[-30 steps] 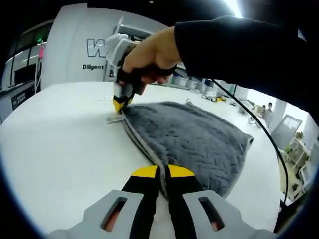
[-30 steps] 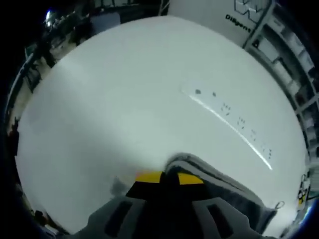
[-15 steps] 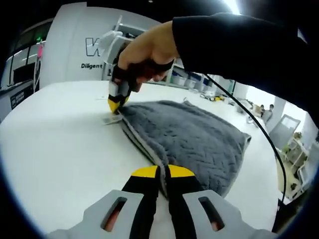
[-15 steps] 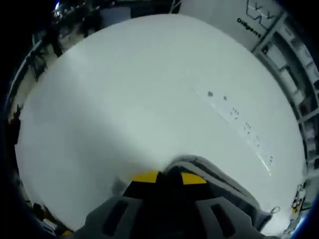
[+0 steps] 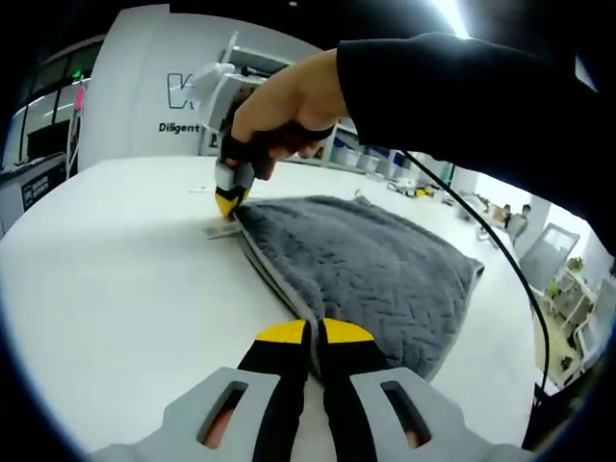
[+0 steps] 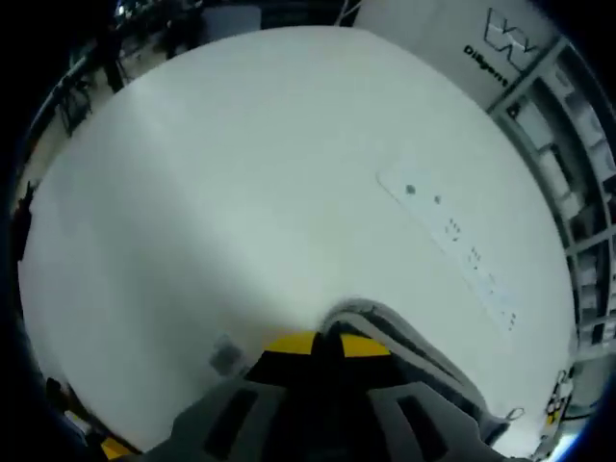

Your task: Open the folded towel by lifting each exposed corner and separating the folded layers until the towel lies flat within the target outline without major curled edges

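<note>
A folded grey towel [image 5: 371, 274] with a herringbone weave lies on the white table [image 5: 115, 279], its layered edge running toward me. My left gripper [image 5: 315, 339] is shut on the near corner of that edge. At the far corner, a hand holds my right gripper [image 5: 229, 200], whose yellow tips pinch the towel down at the table. In the right gripper view, the right gripper [image 6: 320, 345] is shut with the towel's pale-edged corner [image 6: 390, 332] bulging out just beyond its tips.
A pale strip with small dark marks [image 6: 452, 241] lies on the table beyond the towel corner. A black cable [image 5: 500, 250] arcs over the towel's right side. A white wall with lettering [image 5: 183, 101] and shelves stand behind the table.
The right gripper nudged the far corner slightly left, then came back. The right gripper view has tilted a little. The towel stays folded and the left gripper has not moved.
</note>
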A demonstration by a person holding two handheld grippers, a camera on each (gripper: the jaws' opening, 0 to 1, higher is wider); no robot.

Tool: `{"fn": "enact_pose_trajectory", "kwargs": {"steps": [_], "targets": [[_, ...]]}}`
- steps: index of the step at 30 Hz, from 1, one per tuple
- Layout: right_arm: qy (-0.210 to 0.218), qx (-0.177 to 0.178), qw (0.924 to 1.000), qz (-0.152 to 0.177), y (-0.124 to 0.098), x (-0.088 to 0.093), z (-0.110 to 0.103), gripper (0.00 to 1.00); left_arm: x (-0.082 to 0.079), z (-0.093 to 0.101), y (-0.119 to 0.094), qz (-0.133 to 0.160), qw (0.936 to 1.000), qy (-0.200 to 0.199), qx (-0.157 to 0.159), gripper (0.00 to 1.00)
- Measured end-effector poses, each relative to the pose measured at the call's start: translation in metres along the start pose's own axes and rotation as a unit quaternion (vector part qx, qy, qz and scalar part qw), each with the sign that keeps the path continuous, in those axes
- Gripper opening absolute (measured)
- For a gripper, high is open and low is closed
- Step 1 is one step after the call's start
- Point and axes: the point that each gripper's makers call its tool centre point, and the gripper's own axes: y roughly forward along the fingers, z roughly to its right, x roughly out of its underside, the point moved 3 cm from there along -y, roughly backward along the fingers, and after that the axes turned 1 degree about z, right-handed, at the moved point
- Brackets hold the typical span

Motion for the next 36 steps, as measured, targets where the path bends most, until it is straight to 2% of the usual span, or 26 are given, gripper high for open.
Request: {"fn": "enact_pose_trajectory", "kwargs": {"steps": [9, 16, 18, 22, 27, 36], "targets": [[0.028, -0.035, 0.9989, 0.016, 0.001, -0.015, -0.018, 0.03, 0.009, -0.013, -0.015, -0.004, 0.9999, -0.011, -0.004, 0.02], [0.021, -0.041, 0.9986, 0.027, 0.000, -0.023, -0.036, 0.04, 0.009, -0.028, -0.031, -0.009, 0.9998, -0.016, -0.003, 0.02], [0.019, -0.045, 0.9983, 0.030, 0.003, -0.038, -0.041, 0.04, 0.009, -0.039, -0.041, -0.009, 0.9997, -0.022, -0.007, 0.02], [0.017, -0.054, 0.9977, 0.038, 0.003, -0.048, -0.053, 0.04, 0.012, -0.056, -0.056, -0.011, 0.9994, -0.025, -0.020, 0.02], [0.005, -0.047, 0.9974, 0.055, 0.003, -0.064, -0.074, 0.04, 0.014, -0.071, -0.072, -0.009, 0.9989, -0.013, -0.045, 0.02], [0.007, -0.054, 0.9951, 0.083, 0.004, -0.092, -0.103, 0.05, 0.015, -0.098, -0.099, -0.015, 0.9977, -0.015, -0.064, 0.02]]}}
